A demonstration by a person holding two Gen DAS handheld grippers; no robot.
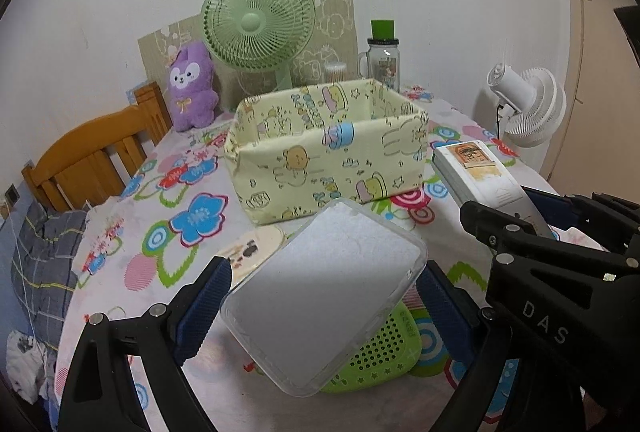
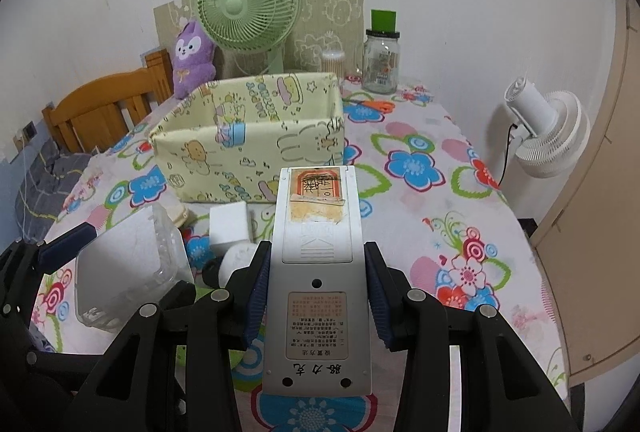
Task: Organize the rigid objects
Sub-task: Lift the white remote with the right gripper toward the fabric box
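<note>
L gripper (image 1: 324, 296) clamped on clear plastic case (image 1: 320, 296), R gripper (image 2: 316, 296) on remote (image 2: 316, 272). Fabric storage box (image 1: 320, 148) straight ahead w/ green desk fan (image 1: 256, 20) behind; green perforated lid (image 1: 380, 352) under case.

A clear lidded plastic box (image 1: 324, 296) hangs tilted above the floral tablecloth; a grey-white remote (image 2: 318, 272) (back side up, stickers showing) points toward the yellow fabric basket (image 1: 326, 148).

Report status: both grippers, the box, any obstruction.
Left gripper shut on clear plastic case. Right gripper shut on remote, back side up. Fabric box ahead, open. Nothing blocking.
</note>
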